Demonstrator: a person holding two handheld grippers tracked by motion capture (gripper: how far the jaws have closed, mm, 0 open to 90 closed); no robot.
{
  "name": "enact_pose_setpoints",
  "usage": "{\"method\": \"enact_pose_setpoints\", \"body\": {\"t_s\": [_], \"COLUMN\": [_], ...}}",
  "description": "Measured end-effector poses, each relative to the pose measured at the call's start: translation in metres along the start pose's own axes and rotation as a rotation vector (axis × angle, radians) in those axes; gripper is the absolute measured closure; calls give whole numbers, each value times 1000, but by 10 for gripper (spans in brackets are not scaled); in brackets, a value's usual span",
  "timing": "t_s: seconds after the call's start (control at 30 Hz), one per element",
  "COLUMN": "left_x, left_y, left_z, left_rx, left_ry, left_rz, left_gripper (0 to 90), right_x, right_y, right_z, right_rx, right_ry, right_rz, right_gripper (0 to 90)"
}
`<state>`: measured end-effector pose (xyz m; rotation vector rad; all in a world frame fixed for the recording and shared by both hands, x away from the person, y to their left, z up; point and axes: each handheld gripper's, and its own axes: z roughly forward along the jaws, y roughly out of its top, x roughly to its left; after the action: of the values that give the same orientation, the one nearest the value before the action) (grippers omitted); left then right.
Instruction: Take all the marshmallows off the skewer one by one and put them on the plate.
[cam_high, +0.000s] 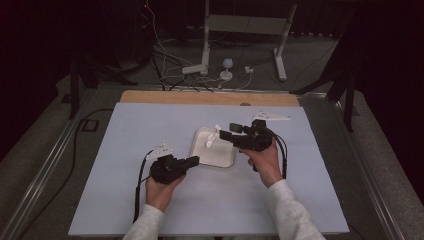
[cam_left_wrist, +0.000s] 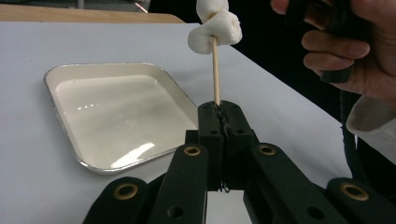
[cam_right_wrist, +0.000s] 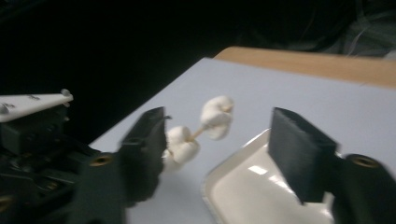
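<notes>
We are gripping a wooden skewer (cam_left_wrist: 215, 70) in the left gripper (cam_left_wrist: 219, 112), whose jaws are pressing tight together on the stick's lower end. The skewer is standing up out of the jaw tips, carrying marshmallows (cam_left_wrist: 215, 29) threaded near its far end. In the high view the left gripper (cam_high: 192, 161) is lying at the near-left corner of a white rectangular tray (cam_high: 215, 155), and the marshmallows (cam_high: 212, 137) are hanging over the tray's left half.

We are holding the right gripper (cam_high: 225, 134) just beside the marshmallows, over the tray's far right part. In the right gripper view its jaws are standing apart, partly drawn in, with nothing pressed between the pads; the marshmallows (cam_right_wrist: 205, 126) are sitting in the gap, close to the left jaw, and the tray (cam_right_wrist: 252, 191) is lying below.

The tray is resting empty and glossy on a pale blue-grey table top (cam_high: 150, 125), which is edged at the far side by a wooden strip (cam_high: 200, 97). Beyond it, the room is dark, with a grey floor, white cables (cam_high: 170, 70) and the white legs of a stand (cam_high: 280, 50).
</notes>
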<state>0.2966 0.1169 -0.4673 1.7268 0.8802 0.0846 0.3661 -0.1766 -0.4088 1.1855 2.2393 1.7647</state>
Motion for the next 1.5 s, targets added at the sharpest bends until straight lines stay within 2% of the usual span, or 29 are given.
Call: {"method": "enact_pose_setpoints", "body": {"t_s": [0.1, 0.13, 0.23, 0.27, 0.33, 0.43, 0.7, 1.17, 1.2, 1.23, 1.27, 1.3, 1.33, 1.37, 1.4, 1.5], "left_x": [-1, -3, -6, -6, -6, -6, -7, -9, -9, -8, -4, -4, 0, 2, 3, 3], "left_y": [0, -1, -2, -2, -2, -2, -3, 0, 0, -3, -6, -6, -8, -8, -6, -3], "left_z": [0, 1, 3, 3, 3, 3, 1, -7, -7, -7, -8, -8, -9, -10, -12, -13], "left_rx": [-2, -7, -13, -16, -14, -15, -27, -22, -3, 21, 19, 19, 13, 7, -19, -25], "left_ry": [-5, -14, -23, -29, -32, -31, -20, 15, 36, 59, 62, 62, 57, 61, 57, 62], "left_rz": [10, 25, 44, 49, 57, 66, 97, 150, 164, 177, 157, 157, 129, 118, 103, 99], "left_gripper": [899, 899, 899, 900, 900, 900, 900, 900, 900, 900, 900, 900, 900, 900, 900, 900], "right_x": [-1, -2, -5, -6, -6, -6, 4, 9, 9, 8, 3, 3, -2, -4, -7, -8], "right_y": [1, 1, 1, 0, 0, 1, 8, 15, 15, 16, 20, 20, 24, 27, 31, 28], "right_z": [7, 9, 13, 14, 15, 15, 11, 7, 5, 2, -5, -5, -12, -18, -27, -30], "right_rx": [34, 45, 50, 50, 50, 52, 17, -29, -37, -70, -110, -110, -134, -130, -111, -81], "right_ry": [31, 31, 61, 78, 86, 97, 69, 21, 11, -20, -23, -23, -24, -34, -42, -58], "right_rz": [45, 68, 140, 161, 179, 181, 118, 91, 88, 92, 120, 120, 131, 119, 97, 73], "right_gripper": [501, 533, 611, 665, 720, 740, 770, 790, 795, 799, 801, 801, 801, 799, 795, 788]}}
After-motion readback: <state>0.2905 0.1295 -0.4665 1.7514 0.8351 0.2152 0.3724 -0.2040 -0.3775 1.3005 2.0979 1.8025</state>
